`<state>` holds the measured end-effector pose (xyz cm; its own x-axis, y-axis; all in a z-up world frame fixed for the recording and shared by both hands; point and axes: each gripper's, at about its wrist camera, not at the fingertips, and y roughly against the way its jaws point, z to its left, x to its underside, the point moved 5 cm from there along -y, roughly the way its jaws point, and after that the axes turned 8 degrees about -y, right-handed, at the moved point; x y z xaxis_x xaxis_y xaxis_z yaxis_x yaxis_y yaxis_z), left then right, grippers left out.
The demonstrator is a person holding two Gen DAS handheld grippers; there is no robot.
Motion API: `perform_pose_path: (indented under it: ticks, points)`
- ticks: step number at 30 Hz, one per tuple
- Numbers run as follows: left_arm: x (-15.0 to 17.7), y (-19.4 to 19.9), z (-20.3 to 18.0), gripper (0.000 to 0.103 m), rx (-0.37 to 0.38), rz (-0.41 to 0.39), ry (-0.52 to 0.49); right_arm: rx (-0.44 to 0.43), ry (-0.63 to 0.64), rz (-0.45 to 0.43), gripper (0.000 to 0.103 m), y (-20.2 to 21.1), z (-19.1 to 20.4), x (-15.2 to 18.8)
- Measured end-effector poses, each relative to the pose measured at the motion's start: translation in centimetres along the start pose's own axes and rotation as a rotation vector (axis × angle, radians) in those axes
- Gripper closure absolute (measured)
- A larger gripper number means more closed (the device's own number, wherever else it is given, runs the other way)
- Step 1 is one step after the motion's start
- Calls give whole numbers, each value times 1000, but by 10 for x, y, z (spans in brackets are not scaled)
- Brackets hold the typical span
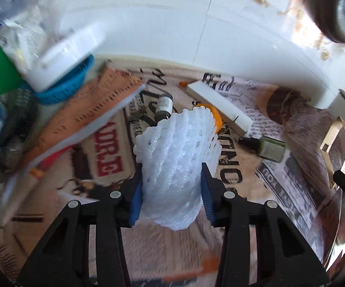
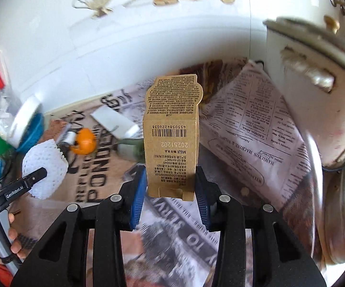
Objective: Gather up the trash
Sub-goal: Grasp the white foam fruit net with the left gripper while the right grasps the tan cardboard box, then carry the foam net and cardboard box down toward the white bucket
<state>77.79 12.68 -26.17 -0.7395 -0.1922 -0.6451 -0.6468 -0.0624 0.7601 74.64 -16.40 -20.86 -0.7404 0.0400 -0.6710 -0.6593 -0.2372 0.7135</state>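
My left gripper clamped on white foam net, raised off the newsprint-covered tabletop | my right gripper clamped on brown cardboard box, upright above tabletop

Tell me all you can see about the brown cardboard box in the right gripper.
The brown cardboard box is a small flattened kraft carton, printed in black with small text, a barcode and a date. It stands upright, its top flap open and raised. The right gripper is shut on its lower part, blue pads pressing both sides, above the newspaper-print cloth.
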Motion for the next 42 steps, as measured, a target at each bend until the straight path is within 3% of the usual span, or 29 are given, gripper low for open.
perform_pose_path:
  ticks: [7,19,24,33,42]
  points:
    - [30,87,10,60,7,-64,-95,-29,-13,-55,67,69,42,38]
    - [156,226,80,60,90,-92,-176,-12,-68,-112,67,181,120,173]
    - [201,264,102,60,91,-75,-224,6,-89,-102,67,217,143,221]
    - [279,279,108,60,106,43,-233,23,-64,15,67,238,151,292]
    - [346,245,89,59,85,160,-190,13,-53,160,67,207,124,351]
